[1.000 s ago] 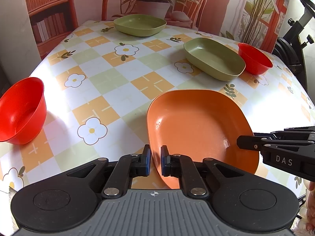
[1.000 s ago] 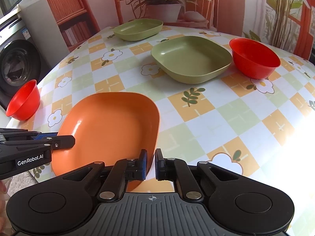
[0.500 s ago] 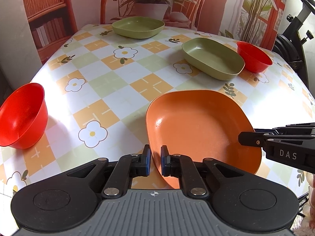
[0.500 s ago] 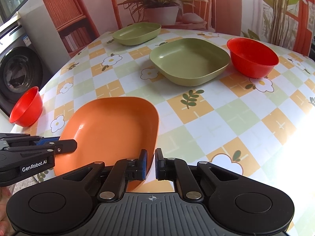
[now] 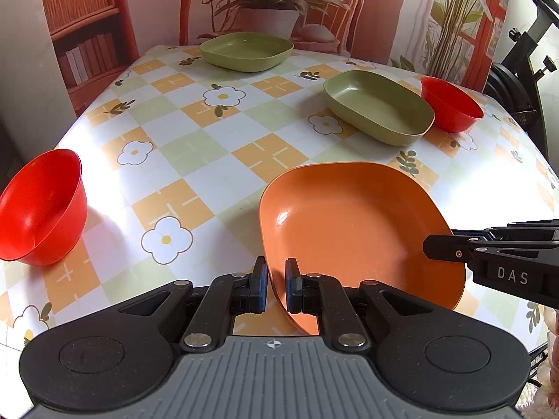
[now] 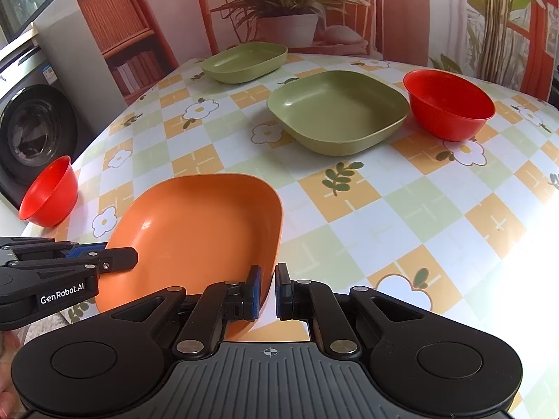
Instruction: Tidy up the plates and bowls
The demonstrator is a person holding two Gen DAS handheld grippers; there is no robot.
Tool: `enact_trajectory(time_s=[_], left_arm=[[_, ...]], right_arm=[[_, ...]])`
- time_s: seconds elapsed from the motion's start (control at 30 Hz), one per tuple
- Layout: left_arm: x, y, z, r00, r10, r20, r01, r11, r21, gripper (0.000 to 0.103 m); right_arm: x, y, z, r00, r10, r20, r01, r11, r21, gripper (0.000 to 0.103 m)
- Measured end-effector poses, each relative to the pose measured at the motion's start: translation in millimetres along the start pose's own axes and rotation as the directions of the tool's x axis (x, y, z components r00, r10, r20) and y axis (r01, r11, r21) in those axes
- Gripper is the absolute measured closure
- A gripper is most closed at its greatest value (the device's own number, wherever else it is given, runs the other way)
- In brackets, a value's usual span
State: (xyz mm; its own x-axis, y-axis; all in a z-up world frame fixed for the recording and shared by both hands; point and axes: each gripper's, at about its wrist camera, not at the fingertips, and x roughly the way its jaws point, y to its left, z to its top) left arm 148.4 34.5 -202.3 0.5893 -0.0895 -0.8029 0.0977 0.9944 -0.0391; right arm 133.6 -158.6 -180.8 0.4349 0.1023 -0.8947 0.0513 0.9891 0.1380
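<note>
An orange square plate (image 5: pixel 356 230) hangs just above the checked tablecloth, held at two opposite rims. My left gripper (image 5: pixel 276 286) is shut on its near-left rim, and my right gripper (image 6: pixel 267 291) is shut on the opposite rim. Each gripper shows in the other's view: the right gripper (image 5: pixel 440 244) and the left gripper (image 6: pixel 118 258). A green plate (image 6: pixel 337 108) lies mid-table beside a red bowl (image 6: pixel 449 104). A second green plate (image 6: pixel 244 57) sits at the far edge. Another red bowl (image 5: pixel 42 209) stands at the table's left edge.
The table (image 5: pixel 195 153) carries a floral checked cloth. A potted plant (image 5: pixel 269 17) and a chair stand behind its far edge. A washing machine (image 6: pixel 31 129) and a bookshelf are off to the left. Exercise equipment (image 5: pixel 524 70) is at the right.
Both grippers have risen and drawn back a little with the orange plate held between them. The bowls and green plates stayed where they were.
</note>
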Motion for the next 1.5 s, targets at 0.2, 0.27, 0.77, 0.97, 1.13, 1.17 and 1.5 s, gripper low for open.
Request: enact_trajectory(time_s=[0.2,0.27,0.77,0.97,1.13,1.17,1.5], left_arm=[[-4.2,-1.3,12.8,1.0,-0.003,0.008,0.002,1.0,0.025,0.092],[-11.1,-3.2,21.8,0.999,-0.007,0.042,0.005,0.999,0.043,0.092],[-62.1,-23.8,109.4,0.968,-0.056,0.243,0.037,0.996,0.085,0.092],[-73.8,-31.3,142.9,0.952,-0.056,0.301,0.032,0.996,0.083,0.092],[-83.0,-38.8,168.9,0.935,-0.064,0.349,0.032,0.995,0.096,0.092],[-83.2,-41.4,173.9,0.932,-0.065,0.355,0.031,0.994,0.101,0.092],[-37.2,-62.0,206.8,0.951,-0.082,0.297,0.037,0.987,0.155,0.092]], right_arm=[[-9.6,-2.5,7.3,0.999,0.013,0.04,-0.013,1.0,0.007,0.095],[-16.1,-6.2,14.0,0.998,0.021,0.062,-0.023,1.0,0.02,0.095],[-69.3,-26.2,89.7,0.967,0.025,0.252,-0.04,0.998,0.053,0.094],[-90.5,-32.5,121.4,0.94,0.037,0.34,-0.058,0.997,0.052,0.093],[-97.2,-37.9,141.5,0.92,0.03,0.391,-0.056,0.997,0.054,0.092],[-97.0,-39.4,144.9,0.917,0.027,0.398,-0.054,0.997,0.058,0.092],[-67.1,-67.9,143.4,0.92,0.004,0.391,-0.06,0.99,0.13,0.09]])
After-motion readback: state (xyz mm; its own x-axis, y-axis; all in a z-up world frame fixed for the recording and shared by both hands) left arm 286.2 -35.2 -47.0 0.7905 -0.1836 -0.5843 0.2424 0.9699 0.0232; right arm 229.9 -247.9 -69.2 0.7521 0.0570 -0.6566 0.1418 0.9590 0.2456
